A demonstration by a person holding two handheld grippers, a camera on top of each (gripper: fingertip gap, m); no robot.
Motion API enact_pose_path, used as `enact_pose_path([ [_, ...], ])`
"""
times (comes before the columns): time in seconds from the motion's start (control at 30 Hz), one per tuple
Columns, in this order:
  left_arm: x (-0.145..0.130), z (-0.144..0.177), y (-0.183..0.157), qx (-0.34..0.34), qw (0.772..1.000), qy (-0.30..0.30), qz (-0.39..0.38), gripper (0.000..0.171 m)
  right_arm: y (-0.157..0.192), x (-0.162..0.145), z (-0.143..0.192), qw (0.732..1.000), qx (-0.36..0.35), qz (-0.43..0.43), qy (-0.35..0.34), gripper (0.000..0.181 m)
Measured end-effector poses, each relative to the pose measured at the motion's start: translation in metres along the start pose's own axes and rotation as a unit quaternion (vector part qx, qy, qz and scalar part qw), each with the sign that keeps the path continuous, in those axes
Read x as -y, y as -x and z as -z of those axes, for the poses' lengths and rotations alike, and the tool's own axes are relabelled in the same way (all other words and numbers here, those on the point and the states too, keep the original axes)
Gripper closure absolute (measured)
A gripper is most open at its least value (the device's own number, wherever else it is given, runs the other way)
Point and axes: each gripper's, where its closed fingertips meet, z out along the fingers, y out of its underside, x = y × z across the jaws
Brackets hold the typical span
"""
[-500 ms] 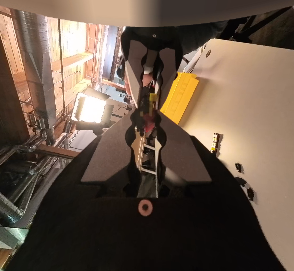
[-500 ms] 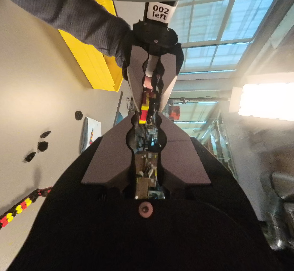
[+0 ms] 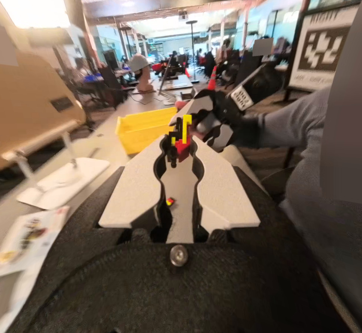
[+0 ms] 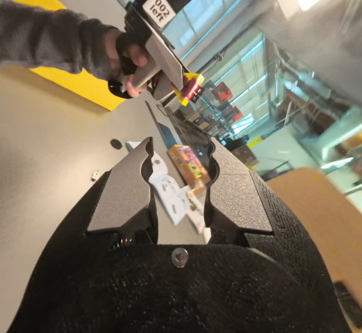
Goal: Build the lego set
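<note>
Red, yellow and black plastic bricks make up the lego assembly (image 3: 179, 143), pinched between the tips of the left gripper (image 3: 178, 148), whose matte grey fingers (image 3: 141, 184) with wavy inner edges are clamped on it. In the left wrist view its long axis stands nearly upright, a thin yellow stepped strip rising at its top. The right gripper (image 3: 197, 126) sits just behind it, held by a grey-sleeved hand; a yellow bin (image 3: 145, 129) rests on the pale table (image 3: 101, 147), a small red-and-yellow piece (image 3: 170, 200) lies below, and a blurred open workshop lies beyond.

In the right wrist view the right gripper (image 4: 180, 143) has its grainy dark fingers spread apart with nothing between them. Farther off, the left gripper (image 4: 181, 86) holds the assembly (image 4: 191, 88) aslant in the air, above the smooth beige table (image 4: 49, 147), where instruction booklets (image 4: 172, 194) and a colourful box (image 4: 186, 163) lie. Large windows fill the background.
</note>
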Motion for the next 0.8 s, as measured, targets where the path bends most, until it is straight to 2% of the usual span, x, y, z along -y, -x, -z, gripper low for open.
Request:
enact_pose_path([
  [0.07, -0.017, -0.012, 0.008, -0.011, 0.997, 0.015, 0.079, 0.152, 0.009, -0.016, 0.002, 0.995, 0.012, -0.095, -0.021, 0.133],
  [0.13, -0.041, -0.025, 0.007, -0.029, 0.992, 0.055, 0.112, 0.152, 0.015, -0.025, 0.005, 0.977, 0.038, -0.206, -0.049, 0.143],
  [0.2, -0.074, -0.036, 0.005, -0.033, 0.985, 0.124, 0.117, 0.152, 0.017, -0.037, 0.010, 0.952, 0.069, -0.291, -0.065, 0.154],
  [0.27, -0.110, -0.042, 0.001, -0.034, 0.971, 0.210, 0.107, 0.152, 0.023, -0.055, 0.015, 0.934, 0.106, -0.337, -0.052, 0.156],
  [0.33, -0.150, -0.039, -0.002, -0.022, 0.942, 0.326, 0.080, 0.152, 0.024, -0.079, 0.023, 0.932, 0.108, -0.344, -0.030, 0.156],
  [0.4, -0.177, -0.034, -0.009, -0.023, 0.906, 0.419, 0.045, 0.151, 0.028, -0.101, 0.030, 0.944, 0.106, -0.312, 0.008, 0.156],
  [0.47, -0.190, -0.035, -0.014, -0.024, 0.872, 0.487, 0.027, 0.151, 0.044, -0.115, 0.037, 0.948, 0.141, -0.279, 0.057, 0.153],
  [0.6, -0.207, -0.037, -0.026, -0.054, 0.786, 0.616, -0.011, 0.151, 0.086, -0.116, 0.038, 0.931, 0.223, -0.272, 0.099, 0.138],
  [0.67, -0.208, -0.045, -0.031, -0.058, 0.770, 0.635, -0.017, 0.151, 0.106, -0.115, 0.038, 0.921, 0.259, -0.264, 0.123, 0.136],
  [0.8, -0.206, -0.053, -0.035, -0.046, 0.760, 0.648, -0.014, 0.152, 0.128, -0.113, 0.040, 0.913, 0.294, -0.251, 0.130, 0.145],
])
